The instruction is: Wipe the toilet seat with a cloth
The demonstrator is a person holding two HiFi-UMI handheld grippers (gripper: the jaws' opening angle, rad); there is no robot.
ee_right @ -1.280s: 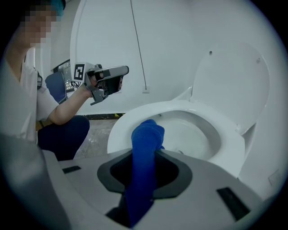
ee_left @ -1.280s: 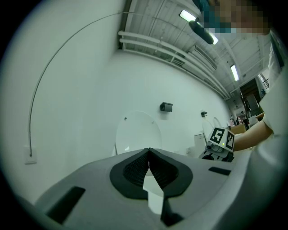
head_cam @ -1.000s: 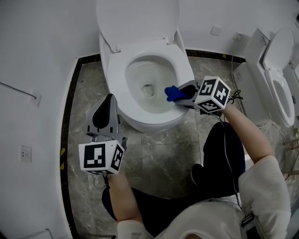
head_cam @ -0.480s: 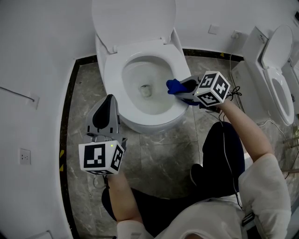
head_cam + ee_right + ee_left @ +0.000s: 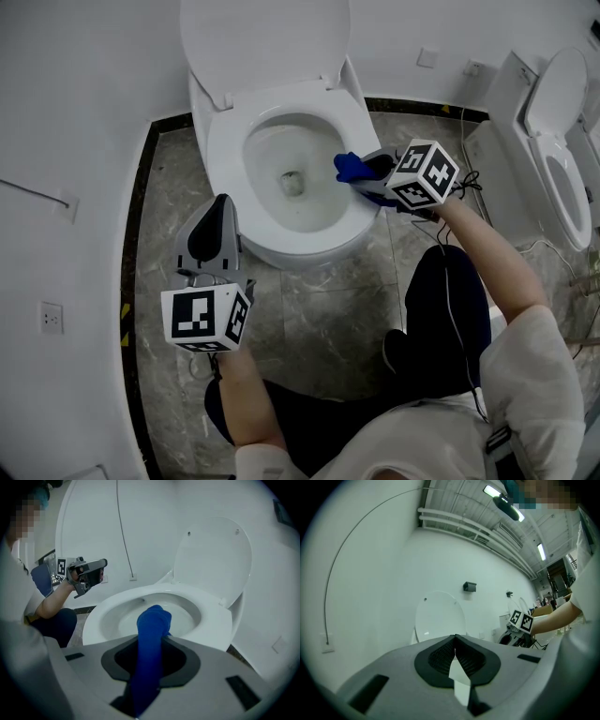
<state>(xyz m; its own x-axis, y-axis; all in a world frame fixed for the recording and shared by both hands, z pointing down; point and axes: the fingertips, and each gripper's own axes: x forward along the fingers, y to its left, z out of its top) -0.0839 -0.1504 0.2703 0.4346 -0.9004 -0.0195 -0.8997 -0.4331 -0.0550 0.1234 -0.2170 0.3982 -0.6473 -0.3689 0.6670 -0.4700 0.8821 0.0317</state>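
Our left gripper points forward, its jaws pressed together with nothing between them. Its marker cube sits at the near end, one face turned up toward us. Our left forearm is bare and runs almost straight back to the body, elbow tucked in. Our right gripper is turned toward our left, across the front of us. Its jaws are clamped on a blue cloth that pokes out past the tips, and its cube is tilted. Our right arm stretches out farther than the left, with the forearm bare and a white sleeve on the upper arm. The two grippers are well apart.
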